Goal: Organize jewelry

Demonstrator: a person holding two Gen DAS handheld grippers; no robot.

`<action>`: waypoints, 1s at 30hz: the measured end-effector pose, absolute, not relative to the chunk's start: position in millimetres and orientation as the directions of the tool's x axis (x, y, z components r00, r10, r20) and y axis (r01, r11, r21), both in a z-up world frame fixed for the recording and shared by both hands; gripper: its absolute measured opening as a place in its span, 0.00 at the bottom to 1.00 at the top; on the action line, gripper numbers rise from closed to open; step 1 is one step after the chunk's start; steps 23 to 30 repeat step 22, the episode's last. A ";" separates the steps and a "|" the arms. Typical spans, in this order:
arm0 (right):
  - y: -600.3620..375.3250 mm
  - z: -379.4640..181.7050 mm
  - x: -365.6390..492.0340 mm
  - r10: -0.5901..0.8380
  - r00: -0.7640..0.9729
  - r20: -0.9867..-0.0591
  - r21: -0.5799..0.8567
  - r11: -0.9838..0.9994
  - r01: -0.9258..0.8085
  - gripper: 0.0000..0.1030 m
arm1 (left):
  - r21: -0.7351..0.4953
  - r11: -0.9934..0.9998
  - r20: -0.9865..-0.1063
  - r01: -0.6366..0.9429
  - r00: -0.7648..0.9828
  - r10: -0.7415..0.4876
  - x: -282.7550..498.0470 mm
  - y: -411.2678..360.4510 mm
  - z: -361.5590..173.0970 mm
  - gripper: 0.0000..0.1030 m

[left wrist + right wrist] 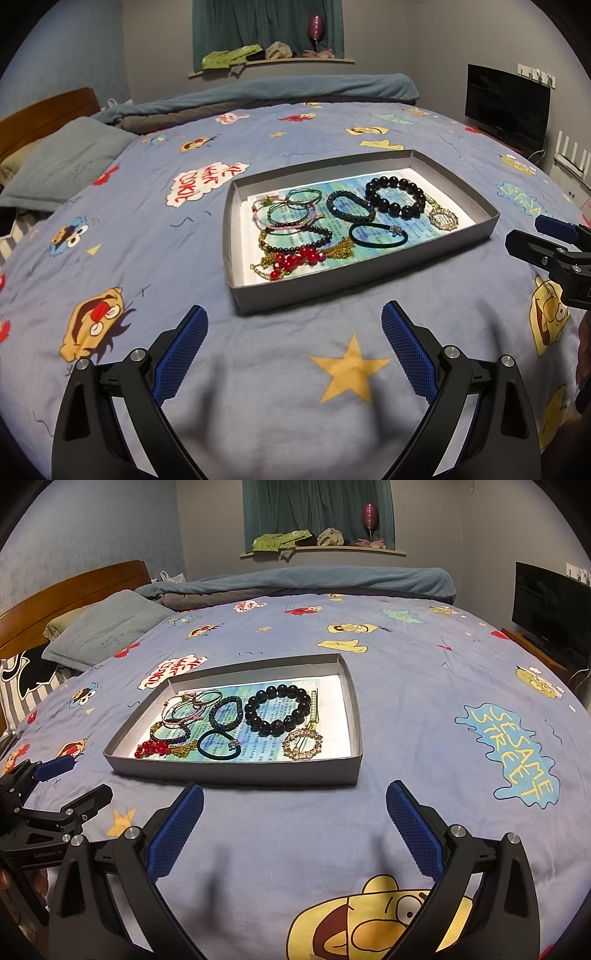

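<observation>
A shallow grey box lid (491, 218) (236, 773) lies on the bed and holds several pieces of jewelry: a black bead bracelet (395, 195) (279, 709), a dark beaded bangle (351, 206) (225, 710), a green hair tie (376, 235) (218, 746), a gold round brooch (445, 218) (302, 744), red beads on a gold chain (295, 258) (153, 747) and thin cord bracelets (288, 208) (188, 705). My left gripper (294, 321) is open and empty, short of the lid's near edge. My right gripper (294, 797) is open and empty, also in front of the lid.
The bed has a blue cartoon-print cover (147, 258) (424, 720). Pillows (70, 162) (103, 631) and a wooden headboard (74, 587) are at the left, a folded blanket (277, 90) at the back. A television (506, 107) (550, 605) stands at the right.
</observation>
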State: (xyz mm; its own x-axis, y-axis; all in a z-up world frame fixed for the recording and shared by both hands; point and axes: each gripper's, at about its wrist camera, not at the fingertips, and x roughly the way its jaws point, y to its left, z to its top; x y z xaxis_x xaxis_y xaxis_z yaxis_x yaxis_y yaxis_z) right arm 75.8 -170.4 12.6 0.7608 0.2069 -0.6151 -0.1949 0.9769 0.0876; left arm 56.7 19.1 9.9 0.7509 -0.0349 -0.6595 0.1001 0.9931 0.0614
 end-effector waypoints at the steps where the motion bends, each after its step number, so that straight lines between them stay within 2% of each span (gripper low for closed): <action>1: -170.5 12.4 75.6 0.206 0.761 -0.615 0.088 0.977 -0.194 0.95 | 0.064 0.993 -0.659 0.100 0.751 -0.033 56.8 19.1 9.6 0.92; 30: -168.4 8.9 76.8 0.204 0.759 -0.618 0.085 0.978 -0.193 0.95 | 0.035 0.995 -0.703 0.088 0.710 -0.038 63.9 24.5 3.3 0.92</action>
